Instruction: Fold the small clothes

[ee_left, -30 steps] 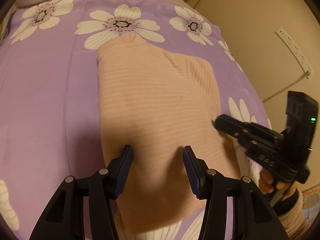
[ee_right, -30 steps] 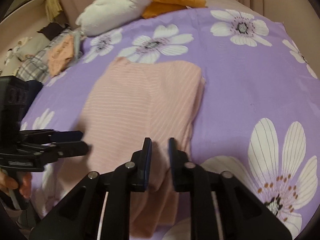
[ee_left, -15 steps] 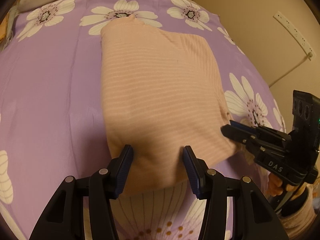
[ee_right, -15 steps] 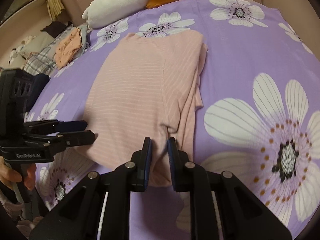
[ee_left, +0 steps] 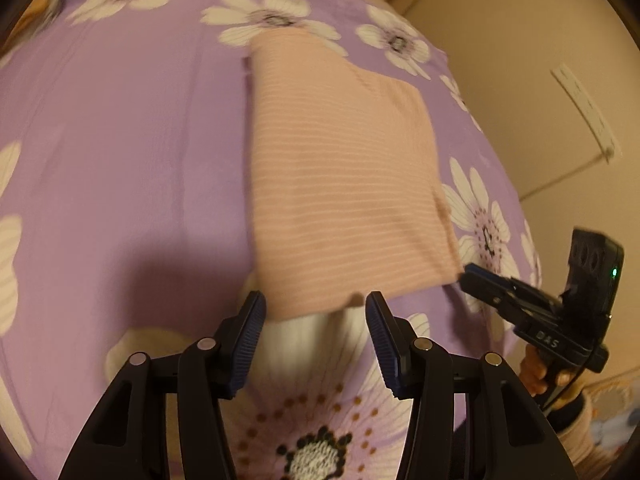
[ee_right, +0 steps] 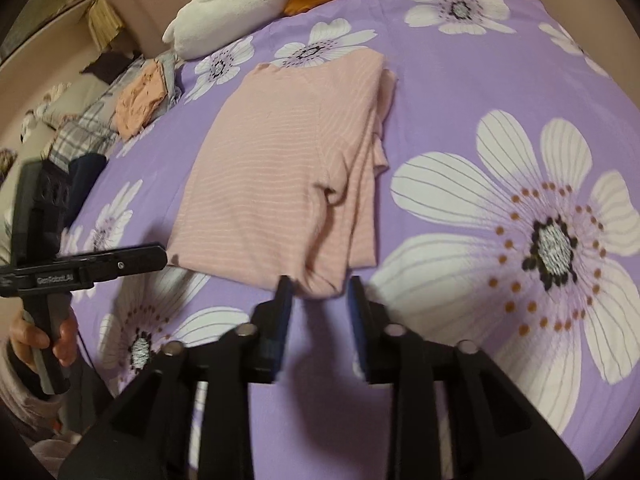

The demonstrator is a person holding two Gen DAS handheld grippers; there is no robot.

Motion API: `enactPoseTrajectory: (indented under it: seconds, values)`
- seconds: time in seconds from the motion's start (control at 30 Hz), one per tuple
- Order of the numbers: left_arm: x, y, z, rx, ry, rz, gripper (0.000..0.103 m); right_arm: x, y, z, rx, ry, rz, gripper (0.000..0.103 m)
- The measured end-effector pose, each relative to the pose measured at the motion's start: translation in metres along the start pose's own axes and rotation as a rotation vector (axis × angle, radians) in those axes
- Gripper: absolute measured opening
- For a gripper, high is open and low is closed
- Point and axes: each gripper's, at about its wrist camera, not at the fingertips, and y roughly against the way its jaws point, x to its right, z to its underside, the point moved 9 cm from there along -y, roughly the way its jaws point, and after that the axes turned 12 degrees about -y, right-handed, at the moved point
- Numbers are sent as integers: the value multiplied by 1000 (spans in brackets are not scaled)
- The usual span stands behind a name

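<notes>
Letting go, that is the news: the right gripper [ee_right: 318, 300] has just been opening its jaws, and where half a second ago they pinched the near hem of the pale pink, white-striped knit garment [ee_right: 280, 168], they now stand spread with only the hem's lowest bulge showing between them and no pad pressing on it.

Starting at the left of the right wrist view, the left gripper [ee_right: 160, 256] pokes in from the frame's edge, its tips just beside the garment's lower left corner; a hand [ee_right: 38, 336] grips its handle below. In its own camera the left gripper [ee_left: 316, 318] is parted wide as before, blue ribbed pads empty, and the hem that a second ago ran well down between them now sits at the very tips.

Centre frame, the garment lies flat in a tall folded rectangle on the purple bedsheet printed with big white daisies [ee_right: 460, 100], its right-hand edge showing stacked, slightly rumpled layers. Over the last second it has slid up the frame in both views as the grippers draw back toward the camera side.

So my read: one fold is laid down and released. A further fold looks likely to be next, with that bunchy right edge the spot that may need smoothing.
</notes>
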Motion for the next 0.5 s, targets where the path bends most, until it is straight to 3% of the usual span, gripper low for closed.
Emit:
enactPoseTrajectory:
  seconds: [0.03,0.07,0.2,0.3,0.5]
  values:
    - [-4,1,1,4,23,11,53,3,3,0,6,-19,-6,52]
    - [-10,3,2,13,53,25,54,5,5,-1,13,-36,-14,54]
    - [-25,7,-2,42,143,92,56,18,9,-8,24,-152,-75,56]
    - [-28,10,-9,69,189,157,68,23,7,-15,30,-257,-165,61]
    - [-31,2,-19,89,234,227,69,29,-3,-30,36,-378,-266,65]
